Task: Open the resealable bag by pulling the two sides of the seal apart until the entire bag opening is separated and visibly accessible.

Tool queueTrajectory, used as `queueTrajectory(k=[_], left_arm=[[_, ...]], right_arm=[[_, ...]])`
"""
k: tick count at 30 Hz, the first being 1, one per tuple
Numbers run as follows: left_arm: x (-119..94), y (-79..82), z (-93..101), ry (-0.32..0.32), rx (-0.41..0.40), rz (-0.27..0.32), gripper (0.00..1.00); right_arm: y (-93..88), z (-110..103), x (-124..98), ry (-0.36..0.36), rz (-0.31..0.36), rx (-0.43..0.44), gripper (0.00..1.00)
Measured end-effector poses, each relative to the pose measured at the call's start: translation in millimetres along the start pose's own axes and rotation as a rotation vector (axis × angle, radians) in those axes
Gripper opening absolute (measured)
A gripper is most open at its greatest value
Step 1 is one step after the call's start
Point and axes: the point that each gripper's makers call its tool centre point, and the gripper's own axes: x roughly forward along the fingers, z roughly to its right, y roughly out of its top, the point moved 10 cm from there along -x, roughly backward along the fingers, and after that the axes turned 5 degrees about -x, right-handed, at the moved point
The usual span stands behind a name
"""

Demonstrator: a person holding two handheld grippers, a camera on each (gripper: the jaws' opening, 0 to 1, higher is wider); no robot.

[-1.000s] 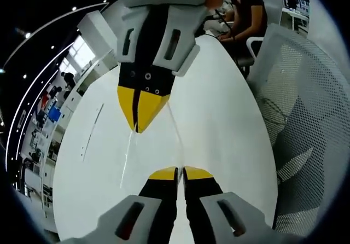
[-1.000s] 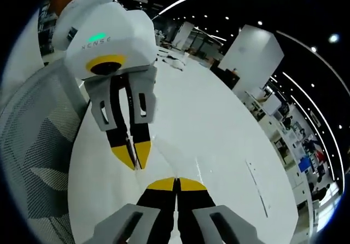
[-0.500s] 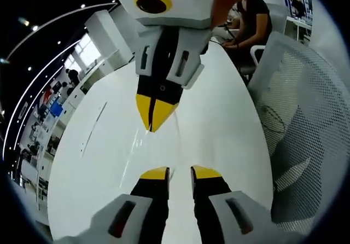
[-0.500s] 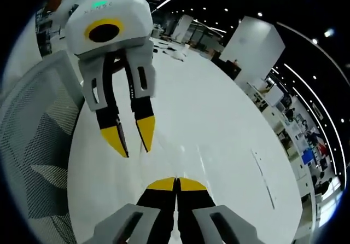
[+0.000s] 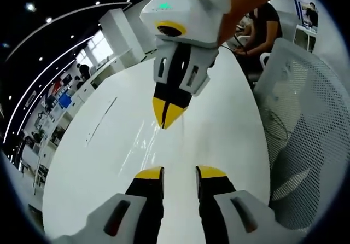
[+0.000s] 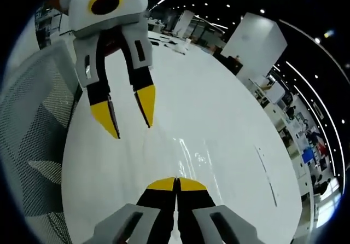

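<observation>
The resealable bag (image 5: 143, 145) is clear and hard to make out. It shows as faint glints and edges over the white table (image 5: 219, 118), and as shiny streaks on the bag (image 6: 191, 154) in the right gripper view. My right gripper (image 6: 175, 185) is shut, with the bag's edge seemingly pinched at its yellow tips. It enters the left gripper view from above as the right gripper (image 5: 168, 114), pointing down. My left gripper (image 5: 179, 173) stands open with nothing between its jaws. Seen from the right, the left gripper (image 6: 127, 112) hangs spread, apart from the bag.
A white mesh chair (image 5: 306, 123) stands close beside the table, also seen as the mesh chair (image 6: 27, 134). A person (image 5: 268, 19) sits at the far end of the table. A thin dark line (image 5: 101, 121) marks the tabletop. Office desks lie beyond.
My left gripper has gone from shut to open, letting go of the bag's edge. The two grippers have drawn apart. The right gripper stays shut.
</observation>
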Motion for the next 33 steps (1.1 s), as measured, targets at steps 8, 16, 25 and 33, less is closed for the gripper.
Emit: queueTrajectory(k=[8, 16, 25, 33], left_arm=[[-3, -13.3, 9.6, 0.01, -0.046, -0.018, 0.24], [-7, -26.2, 13.3, 0.021, -0.09, -0.038, 0.23], [-10, -30.2, 10.9, 0.038, -0.124, -0.042, 0.22], [-9, -33.4, 12.6, 0.032, -0.132, -0.053, 0.22]], right_arm=[[-5.1, 4, 8, -0.017, -0.017, -0.042, 0.0], [-9.7, 9, 12, 0.0, -0.024, -0.043, 0.0], [-18.9, 6, 17, 0.014, -0.043, 0.062, 0.01], [-14.3, -2, 17, 0.055, -0.002, 0.157, 0.13]])
